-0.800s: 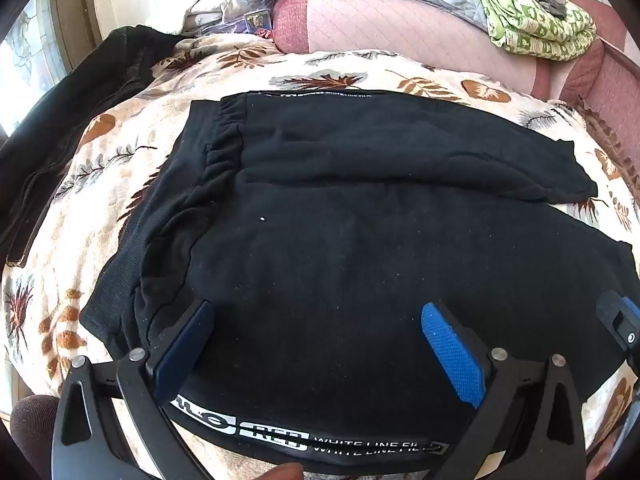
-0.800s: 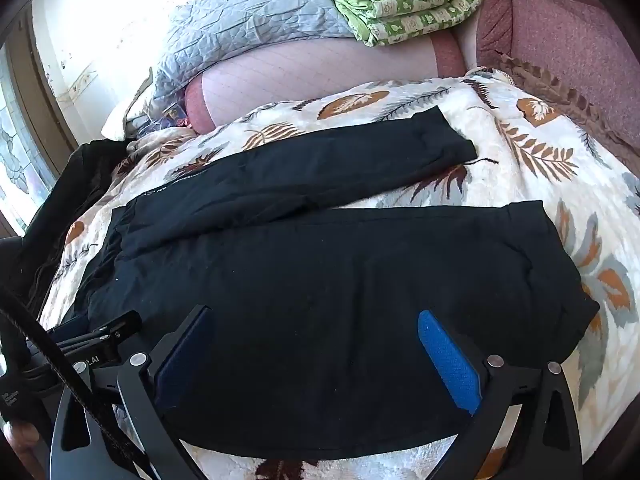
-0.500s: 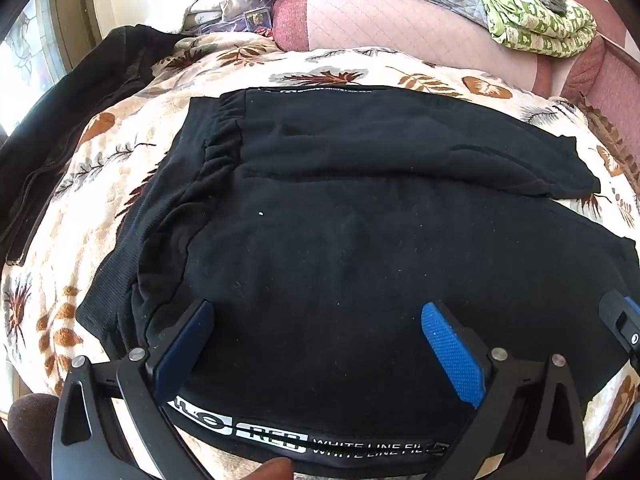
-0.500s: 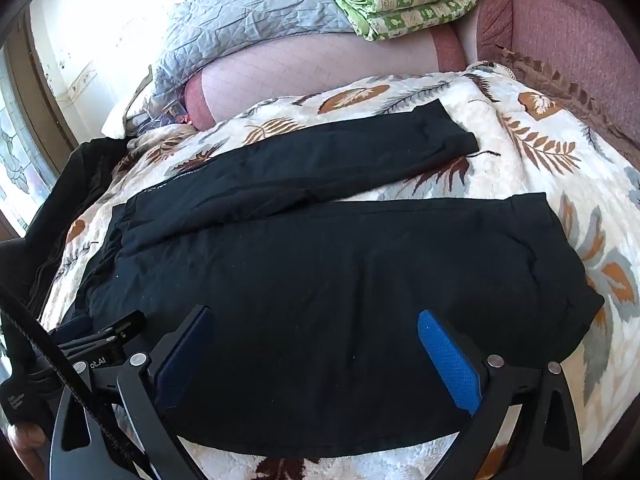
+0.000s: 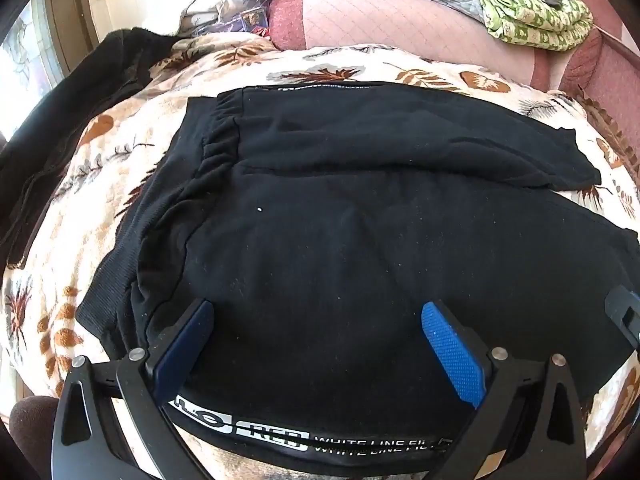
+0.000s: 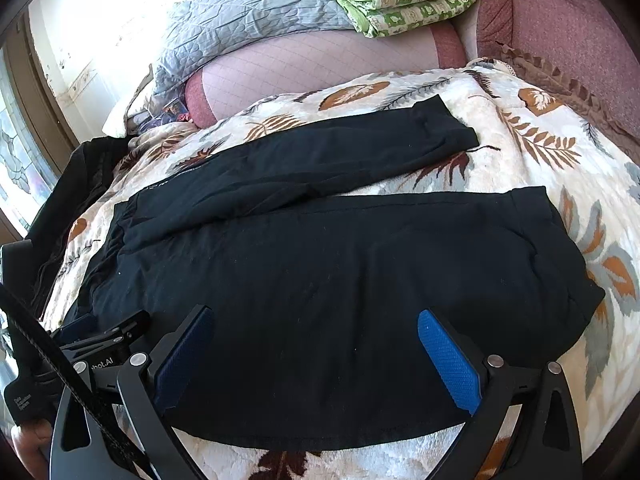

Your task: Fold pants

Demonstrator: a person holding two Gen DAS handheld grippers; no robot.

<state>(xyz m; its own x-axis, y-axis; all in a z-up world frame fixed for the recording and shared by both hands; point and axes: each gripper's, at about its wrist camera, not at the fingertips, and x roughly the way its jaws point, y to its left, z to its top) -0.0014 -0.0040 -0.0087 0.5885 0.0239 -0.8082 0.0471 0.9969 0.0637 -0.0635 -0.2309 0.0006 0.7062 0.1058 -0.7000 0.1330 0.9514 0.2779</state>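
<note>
A: Left wrist view, item 1?
B: Black pants [image 5: 360, 220], flat on leaf-print blanket [image 5: 100, 152], waistband toward blanket's left edge. Left gripper [image 5: 316, 344] over near edge, jaws wide apart, nothing btwn pads.
A: Writing?
B: White print along near side seam: "RED", "WHITE LINE FIL…", rest cut off.
A: Right wrist view?
B: Same pants [image 6: 320, 280]; far leg splays toward blanket's back edge, near leg runs to right edge. Right gripper [image 6: 316, 348] over near leg, jaws apart, empty. Left tool's label reads "…bot.AI".
A: Progress?
B: Looks laid out only; no fold yet. Leg-over-leg, then lengthwise folds left, I'd judge.
</note>
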